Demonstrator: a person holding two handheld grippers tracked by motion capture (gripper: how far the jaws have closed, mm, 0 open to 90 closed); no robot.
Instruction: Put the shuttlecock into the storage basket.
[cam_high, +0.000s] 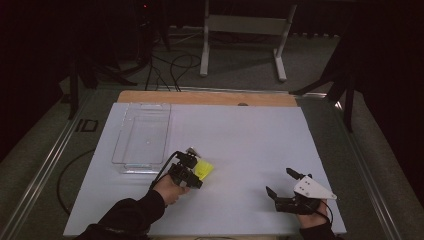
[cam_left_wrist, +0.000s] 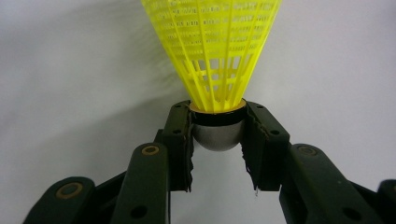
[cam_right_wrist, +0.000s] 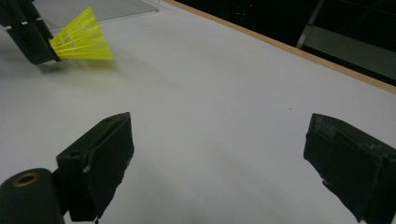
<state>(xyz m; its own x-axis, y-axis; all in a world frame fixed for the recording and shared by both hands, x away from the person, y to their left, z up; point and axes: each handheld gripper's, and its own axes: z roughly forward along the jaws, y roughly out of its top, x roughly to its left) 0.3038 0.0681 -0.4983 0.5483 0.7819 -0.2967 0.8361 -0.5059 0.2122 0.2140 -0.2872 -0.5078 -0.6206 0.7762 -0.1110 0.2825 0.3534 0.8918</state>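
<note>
A yellow plastic shuttlecock (cam_high: 204, 169) lies low over the white tabletop (cam_high: 240, 135), left of centre near the front. My left gripper (cam_high: 194, 172) is shut on it. In the left gripper view the two black pads (cam_left_wrist: 180, 140) press on either side of its silver rounded base (cam_left_wrist: 218, 135), and the yellow mesh skirt (cam_left_wrist: 212, 51) points away from me. My right gripper (cam_high: 279, 181) rests at the front right, open, with nothing between its pads (cam_right_wrist: 105, 158). In the right gripper view the shuttlecock (cam_right_wrist: 81, 39) and the left gripper (cam_right_wrist: 25, 30) sit at the far left.
A clear plastic box (cam_high: 120, 145) with nothing in it stands on the table just behind and left of the left gripper. A wooden strip (cam_high: 210, 97) runs along the table's far edge. Beyond it are a white frame stand (cam_high: 205, 45) and cables on the floor.
</note>
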